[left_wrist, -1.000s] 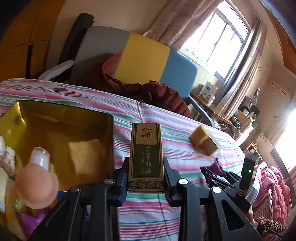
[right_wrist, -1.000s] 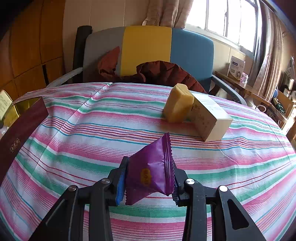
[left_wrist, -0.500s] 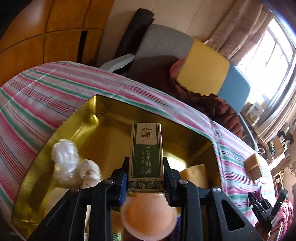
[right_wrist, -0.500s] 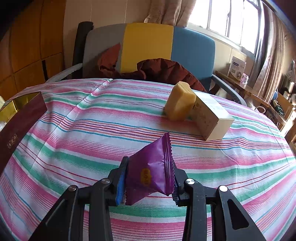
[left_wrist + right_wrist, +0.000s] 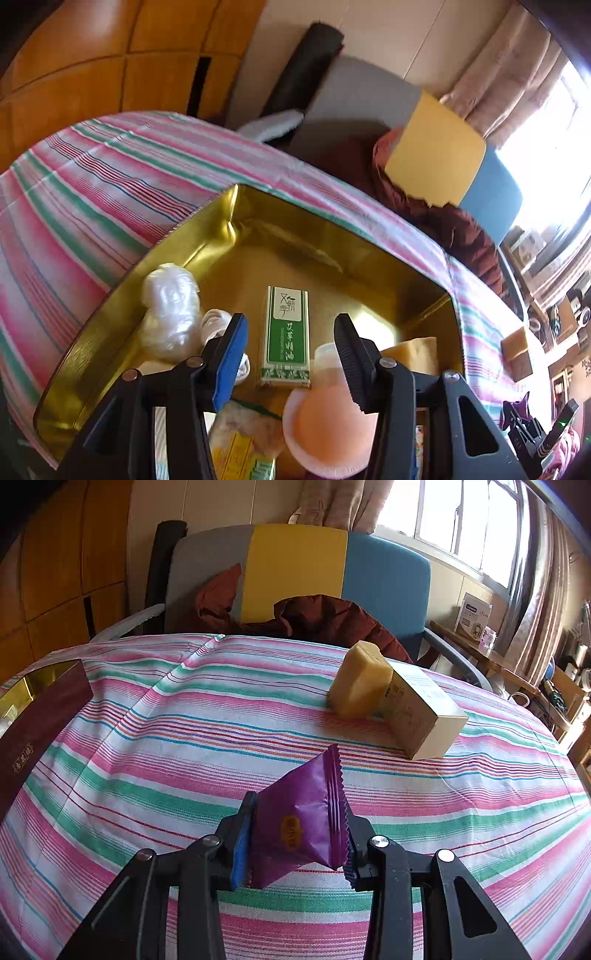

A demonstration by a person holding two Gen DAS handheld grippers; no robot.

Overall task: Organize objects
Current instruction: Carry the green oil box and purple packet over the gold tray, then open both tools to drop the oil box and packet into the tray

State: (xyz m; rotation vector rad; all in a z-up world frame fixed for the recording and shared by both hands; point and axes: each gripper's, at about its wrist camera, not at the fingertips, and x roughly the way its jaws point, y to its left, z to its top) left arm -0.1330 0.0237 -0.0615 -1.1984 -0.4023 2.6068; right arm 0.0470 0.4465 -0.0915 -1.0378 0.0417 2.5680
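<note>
A gold tin (image 5: 207, 251) is seen on a striped tablecloth (image 5: 92, 184). Inside it a green box (image 5: 287, 334) lies flat, released between the left gripper (image 5: 287, 347), whose jaws have just been opened and touch nothing. What may be a white plastic figure (image 5: 171, 317) is beside it. A purple packet (image 5: 301, 821) is clamped by the right gripper (image 5: 295, 840) above the cloth.

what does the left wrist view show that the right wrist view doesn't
Only the left wrist view shows the inside of the gold tin: a green box lying loose between the open left gripper, whose fingers have just opened, a white bag and a peach puff.

Only the right wrist view shows the right gripper shut on a purple packet.

Both show the striped cloth, the yellow sponge and the chair.
</note>
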